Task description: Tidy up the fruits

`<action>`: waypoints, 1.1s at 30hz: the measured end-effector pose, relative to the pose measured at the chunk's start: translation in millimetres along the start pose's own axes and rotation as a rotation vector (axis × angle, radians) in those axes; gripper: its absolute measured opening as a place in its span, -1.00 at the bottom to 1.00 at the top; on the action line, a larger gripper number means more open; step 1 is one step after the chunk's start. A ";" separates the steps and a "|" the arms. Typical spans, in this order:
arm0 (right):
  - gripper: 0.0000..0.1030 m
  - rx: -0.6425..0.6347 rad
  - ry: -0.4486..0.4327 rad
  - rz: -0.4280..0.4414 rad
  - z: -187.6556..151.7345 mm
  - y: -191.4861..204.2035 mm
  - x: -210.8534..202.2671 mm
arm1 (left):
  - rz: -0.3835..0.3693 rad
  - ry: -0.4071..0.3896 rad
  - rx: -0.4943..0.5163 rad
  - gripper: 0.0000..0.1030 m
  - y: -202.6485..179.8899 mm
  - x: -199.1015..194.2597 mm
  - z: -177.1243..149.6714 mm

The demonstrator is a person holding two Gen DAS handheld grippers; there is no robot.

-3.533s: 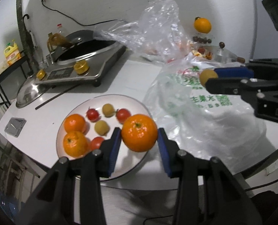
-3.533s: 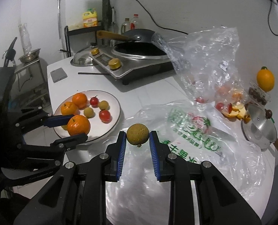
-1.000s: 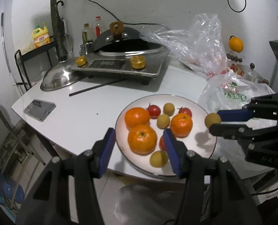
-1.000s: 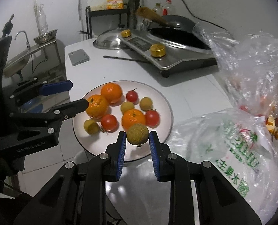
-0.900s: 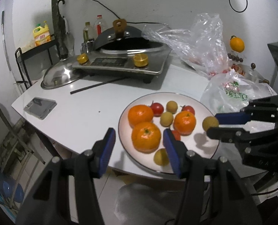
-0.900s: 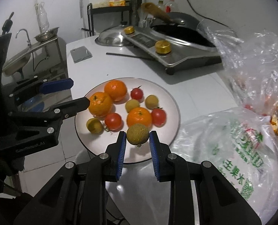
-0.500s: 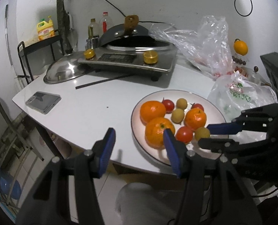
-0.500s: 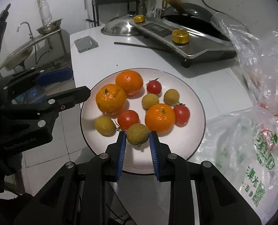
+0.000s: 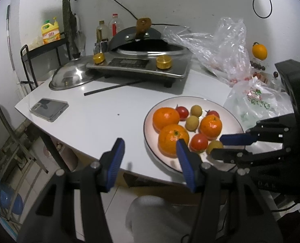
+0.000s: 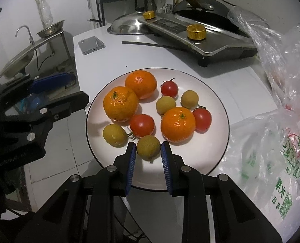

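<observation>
Your right gripper (image 10: 148,154) has its blue pads pinched on the small brownish fruit (image 10: 148,147), which hangs over the plate (image 10: 210,93) at about 6 o'clock on its face, with a red tomato (image 10: 141,125) just beyond at 12 o'clock from the pads. I judge the bare patch right under the fruit to be the drop spot. Your left gripper (image 9: 150,158) stands part open with nothing between its jaws, off the plate's 9 o'clock side, so the right hand is nearer.

**White table, crowded top**

The white table (image 9: 101,117) carries a fruit plate (image 10: 210,93), a steel cooktop (image 9: 141,64), a domed lid (image 9: 71,79), a phone (image 9: 49,109), a black stick (image 9: 113,88) and plastic bags (image 10: 271,162).
</observation>
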State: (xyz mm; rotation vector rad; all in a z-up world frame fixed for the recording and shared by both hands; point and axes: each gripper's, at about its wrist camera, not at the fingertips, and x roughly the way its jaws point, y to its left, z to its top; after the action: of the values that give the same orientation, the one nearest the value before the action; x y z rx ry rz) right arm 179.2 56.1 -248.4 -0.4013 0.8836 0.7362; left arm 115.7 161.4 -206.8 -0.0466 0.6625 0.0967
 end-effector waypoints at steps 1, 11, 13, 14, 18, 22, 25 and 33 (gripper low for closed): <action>-0.45 0.001 -0.003 -0.002 0.2 -1.0 -1.4 | 0.002 -0.002 0.002 0.06 -1.5 -1.9 0.3; -0.44 0.010 -0.049 -0.025 -6.2 -4.5 -28.0 | -0.006 -0.026 0.006 0.07 -18.9 -22.6 2.7; -0.44 0.012 -0.060 -0.030 -9.2 -4.2 -35.1 | -0.009 -0.031 0.012 0.09 -24.7 -27.8 3.1; -0.44 0.013 -0.066 -0.032 -11.0 -4.5 -39.3 | -0.011 -0.034 0.015 0.18 -27.8 -30.5 3.3; -0.44 0.020 -0.086 -0.042 -17.1 -5.1 -52.7 | -0.018 -0.054 0.023 0.31 -39.7 -43.8 3.7; -0.44 0.026 -0.108 -0.056 -23.7 -6.6 -68.1 | -0.023 -0.067 0.035 0.31 -49.5 -54.3 3.7; -0.44 0.030 -0.127 -0.065 -29.5 -7.0 -80.5 | -0.026 -0.080 0.045 0.31 -57.1 -63.6 3.4; -0.44 0.040 -0.178 -0.089 -43.4 -7.7 -114.1 | -0.042 -0.100 0.053 0.32 -77.2 -85.9 -1.0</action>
State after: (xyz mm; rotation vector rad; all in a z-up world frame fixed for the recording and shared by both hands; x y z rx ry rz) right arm 113.4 -21.9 -181.1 -0.3319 0.7073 0.6600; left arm 55.8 78.2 -153.7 -0.0045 0.5634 0.0404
